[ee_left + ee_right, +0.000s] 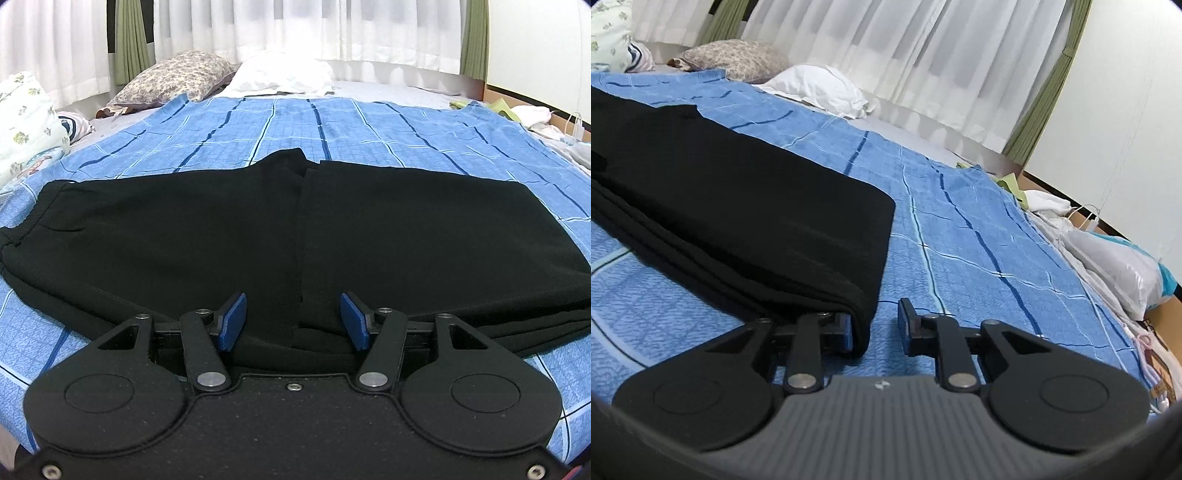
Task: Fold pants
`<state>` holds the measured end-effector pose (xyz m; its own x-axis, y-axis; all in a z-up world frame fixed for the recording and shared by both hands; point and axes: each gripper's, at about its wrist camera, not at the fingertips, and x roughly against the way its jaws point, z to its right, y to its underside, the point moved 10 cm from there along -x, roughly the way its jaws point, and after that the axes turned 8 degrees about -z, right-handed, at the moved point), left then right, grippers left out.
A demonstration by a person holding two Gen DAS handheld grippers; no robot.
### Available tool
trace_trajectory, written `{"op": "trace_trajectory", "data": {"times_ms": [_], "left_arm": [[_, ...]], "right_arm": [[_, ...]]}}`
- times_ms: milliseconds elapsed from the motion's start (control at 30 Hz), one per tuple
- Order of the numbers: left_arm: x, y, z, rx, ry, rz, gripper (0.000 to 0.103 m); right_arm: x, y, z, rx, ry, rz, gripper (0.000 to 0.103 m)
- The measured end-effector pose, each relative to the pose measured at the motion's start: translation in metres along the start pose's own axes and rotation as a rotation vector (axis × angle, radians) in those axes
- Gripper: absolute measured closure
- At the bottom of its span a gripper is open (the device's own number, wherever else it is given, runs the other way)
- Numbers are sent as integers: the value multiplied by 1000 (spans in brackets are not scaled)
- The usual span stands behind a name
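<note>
Both jaws stand open: our left gripper (pixel 293 320) straddles the near edge of the soft, limp black fabric pants (pixel 258 229), lying folded on the blue checked bedspread (pixel 332 125); our right gripper (pixel 875 326) sits at their folded end, where we judge the layers should be pinched together.

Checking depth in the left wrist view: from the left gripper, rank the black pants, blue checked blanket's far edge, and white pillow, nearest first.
1. black pants, between the left gripper fingers
2. blue checked blanket far edge, beyond
3. white pillow, by the curtains
</note>
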<state>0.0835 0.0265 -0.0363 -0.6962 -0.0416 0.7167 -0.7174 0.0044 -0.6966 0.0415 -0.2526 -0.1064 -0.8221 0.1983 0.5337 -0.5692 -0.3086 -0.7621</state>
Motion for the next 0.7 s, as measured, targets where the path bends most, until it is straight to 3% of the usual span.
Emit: {"op": "trace_trajectory", "data": {"times_ms": [100, 300, 433, 467, 533, 700], "left_arm": [[1, 0, 0, -6, -1, 5, 47], [3, 1, -3, -9, 6, 12, 47], [7, 2, -4, -8, 24, 10, 46], [8, 2, -4, -11, 37, 7, 44], [12, 0, -7, -21, 62, 10, 29], [24, -10, -23, -54, 27, 59, 23]], "right_arm": [[7, 2, -4, -21, -35, -1, 59], [14, 5, -2, -8, -24, -4, 50], [33, 0, -1, -41, -113, 10, 38], [38, -3, -1, -64, -149, 14, 35], [48, -11, 0, -107, -211, 36, 29], [57, -44, -20, -142, -311, 97, 20]]}}
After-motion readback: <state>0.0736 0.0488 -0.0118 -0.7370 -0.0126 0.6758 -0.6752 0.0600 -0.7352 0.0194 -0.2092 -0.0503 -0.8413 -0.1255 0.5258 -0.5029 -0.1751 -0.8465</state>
